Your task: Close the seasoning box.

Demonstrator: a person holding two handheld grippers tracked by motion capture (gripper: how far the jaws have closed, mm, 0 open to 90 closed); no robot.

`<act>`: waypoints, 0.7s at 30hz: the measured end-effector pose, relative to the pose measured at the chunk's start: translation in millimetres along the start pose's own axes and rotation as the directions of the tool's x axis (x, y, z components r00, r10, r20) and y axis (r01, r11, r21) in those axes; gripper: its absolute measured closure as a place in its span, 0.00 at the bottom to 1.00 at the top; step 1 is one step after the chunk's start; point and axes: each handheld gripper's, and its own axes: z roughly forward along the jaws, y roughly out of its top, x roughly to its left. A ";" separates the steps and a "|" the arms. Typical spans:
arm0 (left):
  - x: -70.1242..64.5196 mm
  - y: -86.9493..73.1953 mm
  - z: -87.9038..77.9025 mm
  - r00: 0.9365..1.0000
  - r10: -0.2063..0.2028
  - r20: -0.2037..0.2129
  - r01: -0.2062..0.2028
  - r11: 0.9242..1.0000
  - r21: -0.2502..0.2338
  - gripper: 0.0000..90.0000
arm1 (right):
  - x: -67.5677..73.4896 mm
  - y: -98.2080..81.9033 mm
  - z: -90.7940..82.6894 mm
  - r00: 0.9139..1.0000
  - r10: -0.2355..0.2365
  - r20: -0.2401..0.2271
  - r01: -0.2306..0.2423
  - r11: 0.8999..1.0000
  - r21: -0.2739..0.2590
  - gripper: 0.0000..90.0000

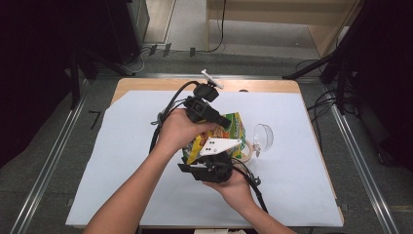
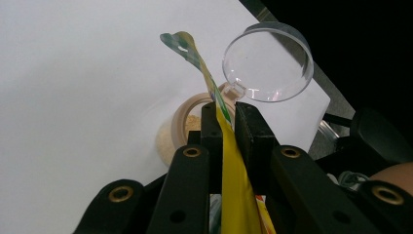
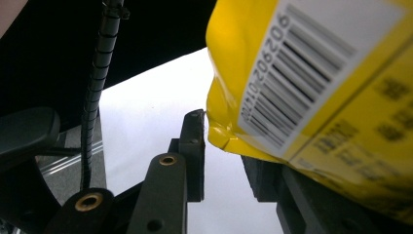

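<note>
We see both hands meet over the middle of the white sheet (image 1: 146, 161), each working on one yellow snack bag (image 1: 234, 127).

The left gripper (image 2: 225, 119) has its jaws drawn in narrow and pinched on the bag's flat upper edge, which stands as a thin yellow strip between the pads and runs on past the tips to a green-patterned corner. Just beyond those tips sits a beige jar (image 2: 181, 127) with pale powder inside, and its clear round lid (image 2: 267, 61) stands hinged open just past the jaws on their right side.

The right gripper (image 3: 221, 146) comes at the bag from the near side. The barcoded yellow body of the bag hangs over its right-hand jaw and bulges into the gap; the left-hand jaw stands just beside the bag's creased edge. We cannot tell whether these jaws press on the bag.
</note>
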 end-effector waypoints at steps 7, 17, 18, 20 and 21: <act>-0.7 -0.1 -0.1 1.000 0.003 0.001 -0.003 1.000 0.001 0.92 | 0.9 -0.2 -0.5 1.000 -0.002 0.006 0.002 1.000 -0.006 0.82; -0.8 0.0 -0.2 1.000 0.006 0.001 -0.006 1.000 0.002 0.92 | 1.2 -0.3 -0.7 1.000 -0.009 0.012 0.009 1.000 -0.008 0.82; -0.9 0.1 -0.2 1.000 0.007 0.000 -0.007 1.000 0.002 0.92 | 1.2 -0.3 -0.7 1.000 -0.010 0.013 0.010 1.000 -0.008 0.82; -0.9 0.2 -0.2 1.000 0.006 0.000 -0.006 1.000 0.001 0.92 | 1.0 -0.4 -0.6 1.000 -0.010 0.014 0.010 1.000 -0.008 0.82; -1.1 0.3 -0.4 1.000 0.007 0.000 -0.007 1.000 0.000 0.92 | 0.8 -0.3 -0.6 1.000 -0.010 0.013 0.010 1.000 -0.009 0.82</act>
